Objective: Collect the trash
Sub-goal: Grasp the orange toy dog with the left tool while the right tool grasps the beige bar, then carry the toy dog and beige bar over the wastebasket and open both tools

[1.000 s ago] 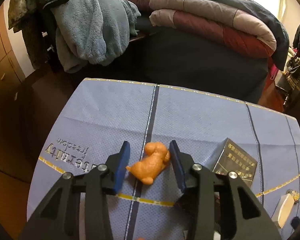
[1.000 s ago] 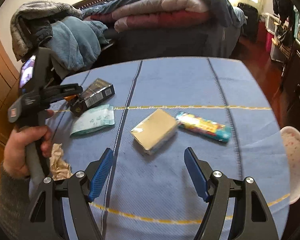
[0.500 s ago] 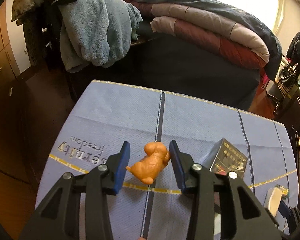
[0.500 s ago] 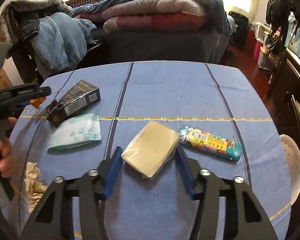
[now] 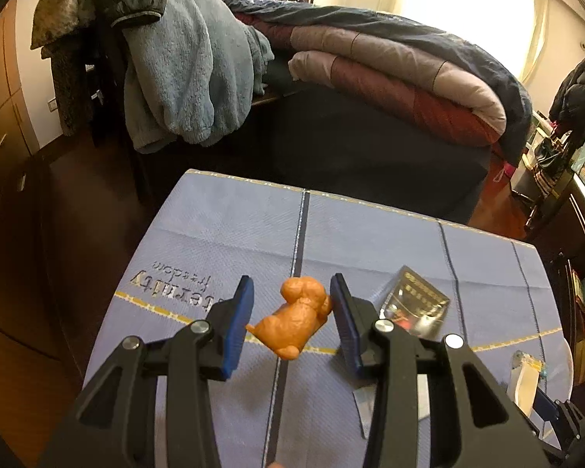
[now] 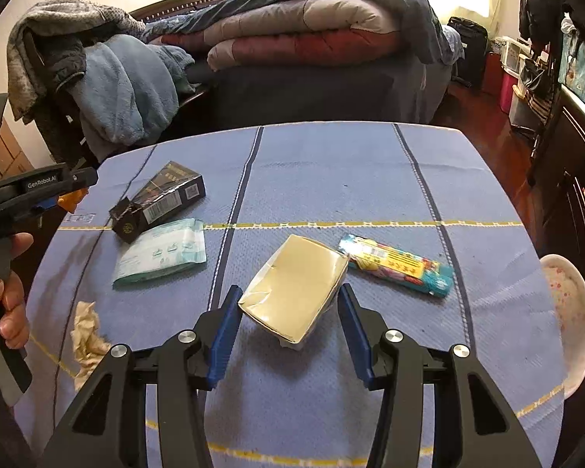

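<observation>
Trash lies scattered on a table under a blue striped cloth; the items are as follows. Tan packet: between the blue pads of the right gripper; its jaws have just been closing on it; both pads meet the packet's sides; the near end of the packet is tilted up off the cloth, with a shadow beneath it. Candy wrapper: flat on the cloth, touching the far right corner of the packet. Black box: lying on its side at far left, one end flap open. Tissue pack: just in front of the box, overlapping its near edge. Crumpled paper: at the near left edge of the table, apart from the rest. Orange lump: clamped in the left gripper, one pad on each side, held clear above the cloth; in the right view it shows as an orange tip beside the left gripper body. A hand grips the left tool's handle at the left margin. A pale speckled bowl sits at the table's right edge; a bed with folded quilts stands behind the table.
</observation>
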Available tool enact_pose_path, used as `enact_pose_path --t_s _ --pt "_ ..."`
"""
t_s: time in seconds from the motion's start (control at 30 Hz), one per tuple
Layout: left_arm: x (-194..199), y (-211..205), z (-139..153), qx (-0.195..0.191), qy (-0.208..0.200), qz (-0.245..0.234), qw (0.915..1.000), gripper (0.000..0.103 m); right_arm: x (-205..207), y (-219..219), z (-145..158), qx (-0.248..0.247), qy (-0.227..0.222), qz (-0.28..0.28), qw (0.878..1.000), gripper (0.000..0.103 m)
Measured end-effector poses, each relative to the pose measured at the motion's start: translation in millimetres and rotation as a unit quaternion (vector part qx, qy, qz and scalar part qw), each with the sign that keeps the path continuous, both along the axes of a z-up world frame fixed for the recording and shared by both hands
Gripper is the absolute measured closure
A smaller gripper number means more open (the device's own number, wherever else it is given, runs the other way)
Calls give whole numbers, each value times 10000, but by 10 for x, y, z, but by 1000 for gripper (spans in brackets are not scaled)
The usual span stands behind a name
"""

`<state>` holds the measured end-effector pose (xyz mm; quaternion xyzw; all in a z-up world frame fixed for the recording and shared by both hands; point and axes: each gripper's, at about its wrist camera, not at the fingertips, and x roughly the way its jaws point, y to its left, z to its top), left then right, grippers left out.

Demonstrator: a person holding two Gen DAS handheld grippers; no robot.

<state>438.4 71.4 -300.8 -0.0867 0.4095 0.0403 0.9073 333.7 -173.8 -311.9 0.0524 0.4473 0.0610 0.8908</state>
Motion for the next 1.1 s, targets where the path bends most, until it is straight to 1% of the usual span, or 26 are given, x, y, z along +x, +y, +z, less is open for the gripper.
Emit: enact_pose_path --t_s 0.23,0.43,0.6,0.83,1.0,1.1 --pt "-269 -156 214 27 -182 -92 9998 62 -184 -157 150 122 -79 8 9999 53" --pt "-494 -418 379 -19 -317 -303 9990 62 -346 -309 240 196 -157 8 9997 53" --pt "-642 -762 466 -7 -402 -636 9972 62 -486 -516 290 300 -214 -122 9992 53" --pt "-801 -1317 544 -54 -492 -1136 9923 62 -690 -872 330 340 -284 -359 9984 53" --pt "-859 -1756 587 -51 -532 -1522 9869 62 -830 -1176 346 373 -361 -612 9968 53" --pt "-878 -2046 610 -36 -552 -1794 9822 62 -897 -1367 351 436 -393 -791 9951 53"
